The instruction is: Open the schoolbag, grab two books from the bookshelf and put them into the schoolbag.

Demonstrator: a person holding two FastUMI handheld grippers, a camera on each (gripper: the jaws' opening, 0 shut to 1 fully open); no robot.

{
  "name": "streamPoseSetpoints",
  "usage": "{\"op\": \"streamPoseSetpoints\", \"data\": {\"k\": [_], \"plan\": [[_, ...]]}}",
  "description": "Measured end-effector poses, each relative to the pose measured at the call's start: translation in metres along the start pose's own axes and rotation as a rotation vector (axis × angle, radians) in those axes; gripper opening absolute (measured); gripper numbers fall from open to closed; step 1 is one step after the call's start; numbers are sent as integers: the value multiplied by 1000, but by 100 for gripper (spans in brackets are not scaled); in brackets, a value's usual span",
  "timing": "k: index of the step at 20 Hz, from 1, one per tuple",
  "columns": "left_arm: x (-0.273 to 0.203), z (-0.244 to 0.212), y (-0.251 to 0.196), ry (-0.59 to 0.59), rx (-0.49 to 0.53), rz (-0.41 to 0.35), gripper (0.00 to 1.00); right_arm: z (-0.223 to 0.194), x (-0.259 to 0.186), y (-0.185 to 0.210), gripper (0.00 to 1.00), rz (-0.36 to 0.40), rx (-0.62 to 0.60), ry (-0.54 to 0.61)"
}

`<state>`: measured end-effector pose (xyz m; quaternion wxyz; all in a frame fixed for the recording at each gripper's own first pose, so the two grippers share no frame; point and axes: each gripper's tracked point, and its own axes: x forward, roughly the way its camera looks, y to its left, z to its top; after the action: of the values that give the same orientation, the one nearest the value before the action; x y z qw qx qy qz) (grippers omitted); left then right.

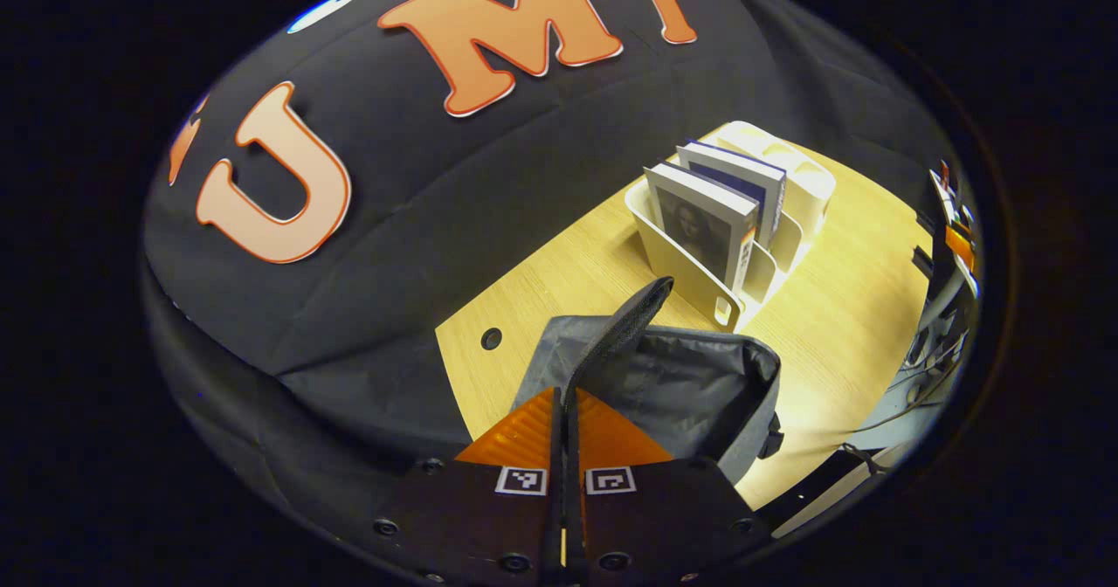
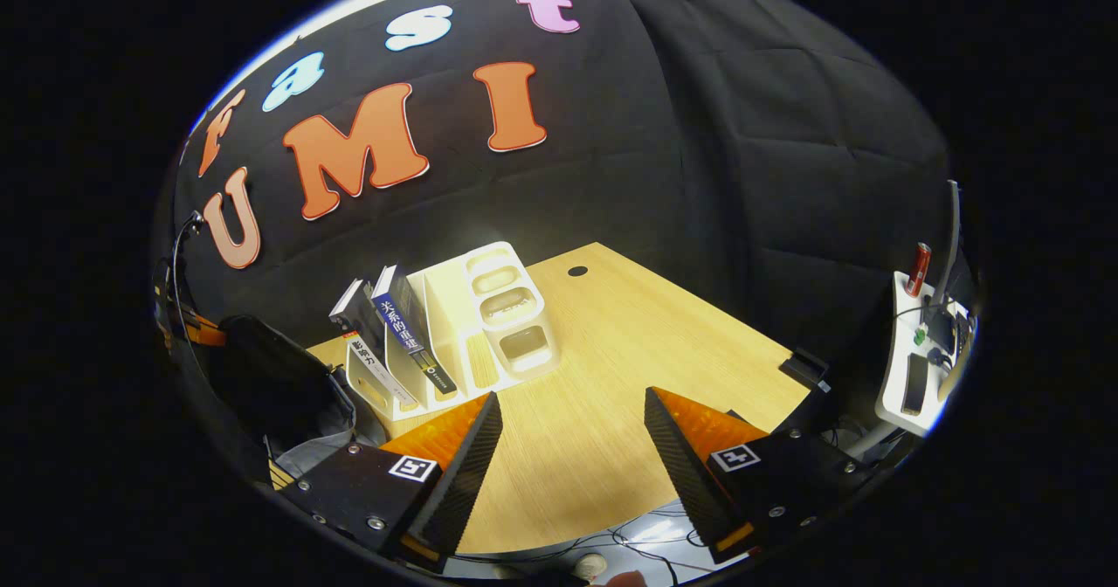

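Leaning books (image 1: 714, 211), spines toward schoolbag (image 1: 690, 386)

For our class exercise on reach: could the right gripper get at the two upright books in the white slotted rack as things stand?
Probably yes. The right gripper is open and holds nothing, and the two upright books stand in the white slotted rack with their tops exposed. Bare wooden table lies between; the grey schoolbag sits off to the side.
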<state>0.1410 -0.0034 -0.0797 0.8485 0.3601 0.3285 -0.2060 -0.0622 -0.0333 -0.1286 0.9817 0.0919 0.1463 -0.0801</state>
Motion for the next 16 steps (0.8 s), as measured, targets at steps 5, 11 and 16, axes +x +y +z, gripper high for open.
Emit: {"op": "streamPoseSetpoints", "data": {"k": [5,11,16], "plan": [[-3,6,9,32,20,49,2,-1,13,-7,98,36,2,19],[2,6,4,51,16,51,2,-3,24,-8,98,51,8,35],[9,0,3,66,1,45,2,-3,29,-3,98,58,28,46]]}}
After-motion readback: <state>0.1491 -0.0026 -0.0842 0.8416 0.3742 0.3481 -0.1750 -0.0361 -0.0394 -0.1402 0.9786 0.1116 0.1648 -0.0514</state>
